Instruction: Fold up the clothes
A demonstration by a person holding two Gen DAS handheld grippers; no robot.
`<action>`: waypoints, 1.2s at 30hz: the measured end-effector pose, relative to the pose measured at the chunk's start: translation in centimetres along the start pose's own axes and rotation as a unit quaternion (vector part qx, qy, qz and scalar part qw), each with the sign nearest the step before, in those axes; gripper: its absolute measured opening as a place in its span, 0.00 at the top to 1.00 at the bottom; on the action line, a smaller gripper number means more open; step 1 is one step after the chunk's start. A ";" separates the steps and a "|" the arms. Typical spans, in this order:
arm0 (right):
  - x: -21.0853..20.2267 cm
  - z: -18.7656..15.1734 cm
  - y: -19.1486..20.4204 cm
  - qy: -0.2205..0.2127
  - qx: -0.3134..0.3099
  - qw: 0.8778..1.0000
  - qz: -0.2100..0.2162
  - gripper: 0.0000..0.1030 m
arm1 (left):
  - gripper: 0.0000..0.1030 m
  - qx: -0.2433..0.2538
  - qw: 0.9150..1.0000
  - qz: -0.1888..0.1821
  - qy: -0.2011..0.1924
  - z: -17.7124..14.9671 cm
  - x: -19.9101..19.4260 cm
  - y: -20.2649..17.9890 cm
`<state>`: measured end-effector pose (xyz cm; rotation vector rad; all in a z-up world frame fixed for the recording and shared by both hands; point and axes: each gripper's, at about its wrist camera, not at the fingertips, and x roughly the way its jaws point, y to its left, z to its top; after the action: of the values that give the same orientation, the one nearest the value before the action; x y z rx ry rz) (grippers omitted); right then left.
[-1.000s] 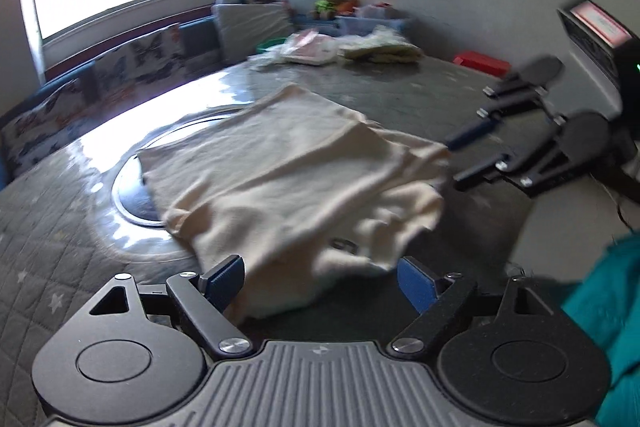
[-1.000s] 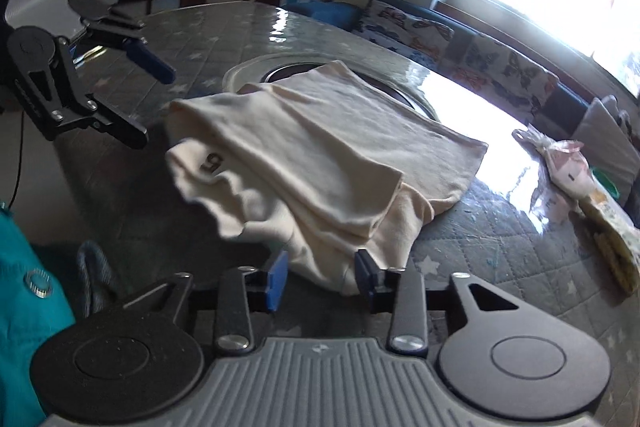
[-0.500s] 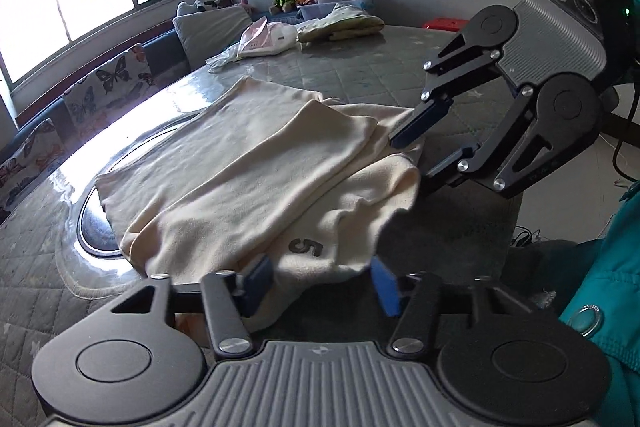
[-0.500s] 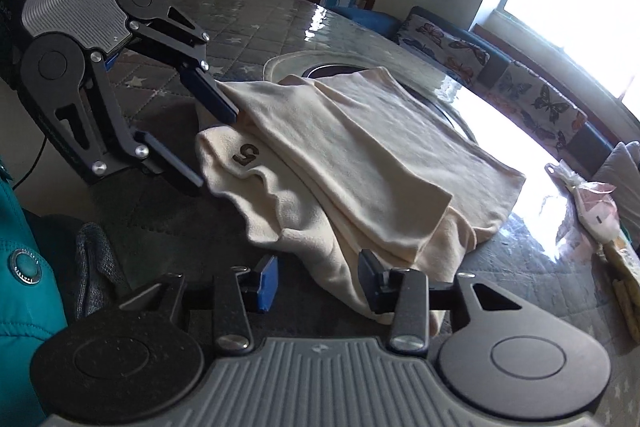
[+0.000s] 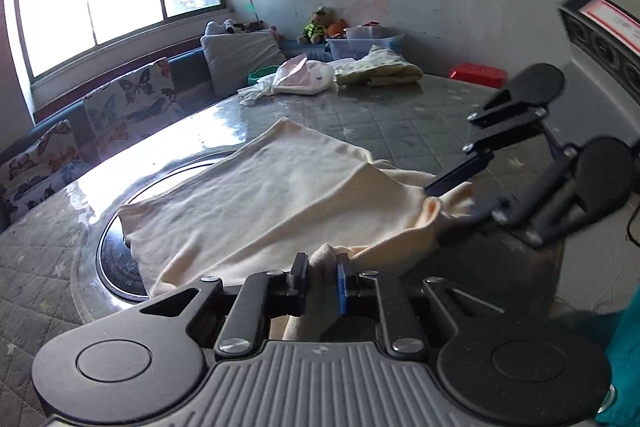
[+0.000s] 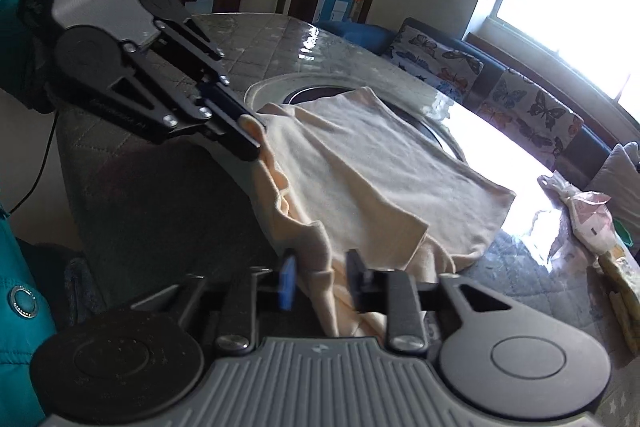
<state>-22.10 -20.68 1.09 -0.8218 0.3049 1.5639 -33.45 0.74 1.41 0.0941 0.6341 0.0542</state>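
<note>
A cream garment (image 5: 280, 195) lies folded on the round quilt-covered table (image 5: 400, 123), partly over a dark inset ring (image 5: 116, 267). My left gripper (image 5: 322, 273) is shut on a bunched near edge of it by the table's rim. In the right wrist view the left gripper (image 6: 250, 137) pinches the garment's (image 6: 360, 155) left corner. My right gripper (image 6: 320, 283) has a thick fold of the cloth squeezed between its fingers. In the left wrist view the right gripper (image 5: 456, 199) holds the other near corner. The near edge is lifted slightly between both grippers.
A pink-and-white plastic bag (image 5: 304, 79) and a folded yellowish cloth (image 5: 380, 71) sit at the table's far side, a red box (image 5: 478, 75) beyond. A bench with butterfly cushions (image 5: 128, 103) runs under the window. A teal jacket (image 6: 20, 267) is close by.
Both grippers have moved in to the garment's near edge and closed on it. The printed "5" flap no longer shows, and the near edge is now bunched and raised.
</note>
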 end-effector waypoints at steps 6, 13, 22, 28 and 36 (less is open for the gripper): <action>1.3 -0.4 0.7 0.004 -0.036 0.999 -0.002 0.61 | 0.85 -0.014 1.000 -0.014 0.004 0.4 1.0 1.0; 2.5 0.3 -0.8 0.012 0.003 1.000 0.011 0.87 | 0.62 0.009 1.000 -0.011 0.004 -0.7 -0.6 0.2; 2.0 1.4 -2.1 0.001 0.029 0.999 0.017 0.89 | 0.48 0.057 0.998 0.030 0.026 -3.3 -1.8 -1.8; 2.2 1.3 -1.8 0.003 0.027 1.000 0.010 0.88 | 0.64 0.075 0.994 0.057 0.052 -4.1 -0.7 -1.0; 1.0 0.6 -0.5 -0.011 0.015 1.000 0.006 0.93 | 0.91 0.065 0.996 0.060 0.035 -4.0 -2.4 -0.9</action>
<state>-21.78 -19.42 1.02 -0.7799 0.3180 1.5746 -37.75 -0.04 -0.43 0.2561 0.7012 0.1324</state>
